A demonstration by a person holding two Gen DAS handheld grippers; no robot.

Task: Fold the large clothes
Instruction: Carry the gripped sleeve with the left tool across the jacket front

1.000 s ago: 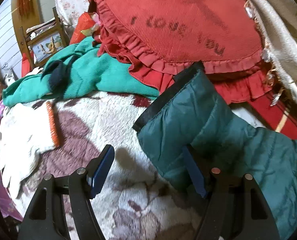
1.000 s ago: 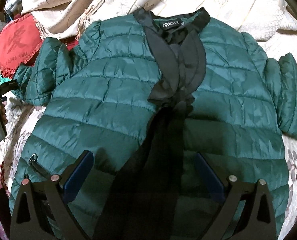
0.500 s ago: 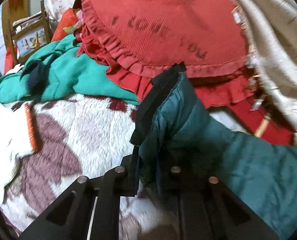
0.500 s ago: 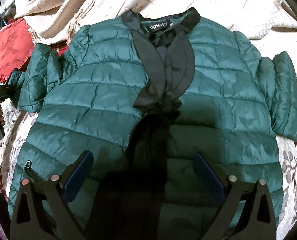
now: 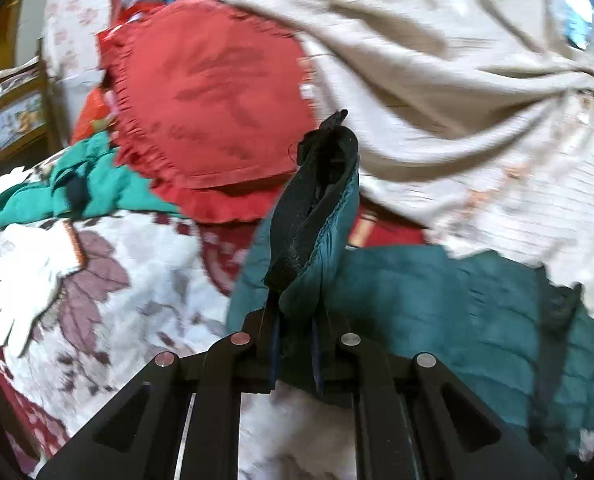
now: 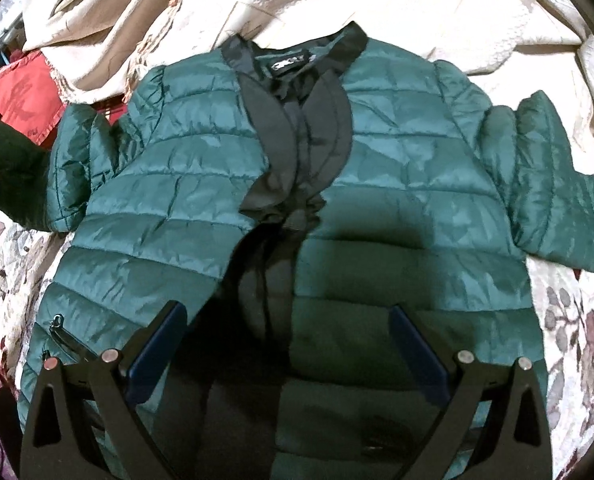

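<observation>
jacket [image 6: 397,184] | teal quilted, black trim | flat, front up | one sleeve cuff [image 5: 317,200] lifted

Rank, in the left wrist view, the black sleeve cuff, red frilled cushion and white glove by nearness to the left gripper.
1. Black sleeve cuff: just ahead of the left gripper, above the jaws.
2. Red frilled cushion: behind the cuff, up left.
3. White glove: far left edge; close to call against the cushion.
</observation>
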